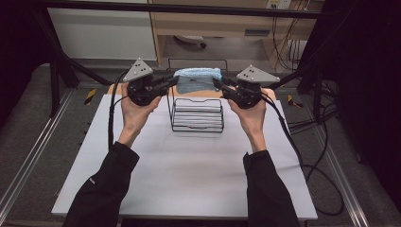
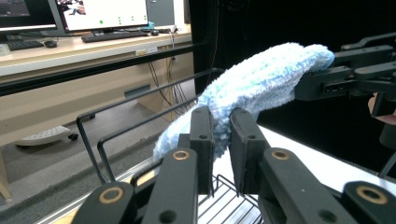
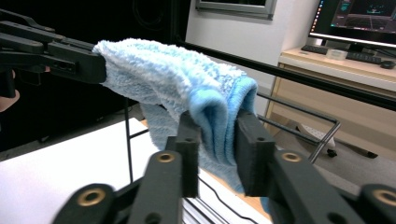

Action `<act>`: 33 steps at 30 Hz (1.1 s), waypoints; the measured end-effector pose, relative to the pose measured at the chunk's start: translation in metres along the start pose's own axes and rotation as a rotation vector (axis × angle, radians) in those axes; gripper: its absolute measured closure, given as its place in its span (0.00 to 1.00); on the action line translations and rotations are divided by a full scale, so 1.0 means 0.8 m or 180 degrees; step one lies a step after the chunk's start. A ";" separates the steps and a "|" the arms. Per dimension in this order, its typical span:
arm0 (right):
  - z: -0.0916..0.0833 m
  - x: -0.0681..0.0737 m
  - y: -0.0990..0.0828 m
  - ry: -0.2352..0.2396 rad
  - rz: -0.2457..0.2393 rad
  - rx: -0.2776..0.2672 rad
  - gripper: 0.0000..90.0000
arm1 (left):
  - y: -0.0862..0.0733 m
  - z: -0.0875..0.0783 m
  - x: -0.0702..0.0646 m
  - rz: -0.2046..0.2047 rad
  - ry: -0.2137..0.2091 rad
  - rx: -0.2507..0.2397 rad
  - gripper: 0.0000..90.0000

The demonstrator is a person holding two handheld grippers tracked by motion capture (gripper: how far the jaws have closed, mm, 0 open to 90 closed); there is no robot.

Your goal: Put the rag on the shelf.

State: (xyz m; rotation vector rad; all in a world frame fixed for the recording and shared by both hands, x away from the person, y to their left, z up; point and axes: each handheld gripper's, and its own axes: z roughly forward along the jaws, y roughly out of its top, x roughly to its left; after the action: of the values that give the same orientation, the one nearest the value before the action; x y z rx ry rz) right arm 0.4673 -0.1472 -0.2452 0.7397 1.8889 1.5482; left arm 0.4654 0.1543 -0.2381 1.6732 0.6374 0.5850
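Left claw [image 1: 171, 81]: held in the person's left hand [image 1: 135, 111], grey three-cornered plate on top, jaws pointing toward the right claw; in the left gripper view [image 2: 220, 133] its two black jaws are clamped on the near end of the blue towel [image 1: 198, 78], fluffy pile bulging between and above the pads. Black cable trailing from it down past the left sleeve [image 1: 106, 189]. Blue towel: folded, fluffy, light blue, stretched level between the two claws, one end in each, raised above the wire rack [image 1: 197, 115]; a looser fold hangs below the span on the side toward the right claw [image 3: 219, 126]. Wire rack: black, standing on the white table [image 1: 189, 175], directly beneath the towel and between the two claws; its upright back loop rises just behind the towel. Right claw [image 1: 218, 85]: held in the person's right hand [image 1: 250, 118], grey plate on top, jaws pointing toward the left claw; in the right gripper view [image 3: 218, 135] the folded end of the towel sits between its two jaws, both pads pressing on the cloth, so it is clamped on the towel. Black cable trailing from it off the table's right edge.
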 end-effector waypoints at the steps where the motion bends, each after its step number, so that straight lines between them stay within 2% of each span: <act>1: -0.001 0.001 0.000 0.0006 0.0003 0.0001 0.76 | -0.001 -0.001 -0.001 0.0021 0.0003 0.0014 0.89; 4: -0.006 0.004 0.000 0.0056 0.0070 -0.0019 0.59 | -0.004 -0.003 -0.004 0.0094 0.0034 0.0057 0.90; 7: -0.015 0.007 0.003 0.0089 0.0106 -0.0063 0.45 | -0.008 -0.003 -0.005 0.0138 0.0035 0.0100 0.90; 11: -0.025 0.008 0.011 0.0109 0.0168 -0.0121 0.42 | -0.011 -0.004 -0.007 0.0142 0.0031 0.0140 0.90; 14: -0.025 0.008 0.020 0.0114 0.0216 -0.0158 0.49 | -0.012 -0.004 -0.009 0.0208 0.0042 0.0195 0.90; 19: -0.016 0.008 0.035 0.0164 0.0363 -0.0109 0.73 | -0.014 -0.005 -0.010 0.0266 0.0020 0.0280 0.90; 20: -0.014 0.007 0.037 0.0170 0.0370 -0.0091 0.79 | -0.015 -0.005 -0.010 0.0276 0.0011 0.0289 0.90; 24: -0.006 0.008 0.042 0.0266 0.0476 0.0052 0.91 | -0.017 -0.004 -0.009 0.0286 -0.0016 0.0318 0.90; 27: -0.001 0.012 0.037 0.0320 0.0485 0.0217 0.96 | -0.017 -0.005 -0.008 0.0275 -0.0021 0.0321 0.90; 30: 0.002 0.017 0.030 0.0329 0.0428 0.0351 0.97 | -0.016 -0.007 -0.007 0.0236 -0.0037 0.0347 0.87; 33: 0.004 0.016 0.023 0.0320 0.0442 0.0404 0.98 | -0.013 -0.013 -0.004 0.0081 -0.0043 0.0336 0.78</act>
State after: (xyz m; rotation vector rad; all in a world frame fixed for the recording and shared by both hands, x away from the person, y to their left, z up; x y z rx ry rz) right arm 0.4619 -0.1322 -0.2289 0.8804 2.0633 1.5869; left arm 0.4551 0.1610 -0.2467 1.7848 0.6477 0.5660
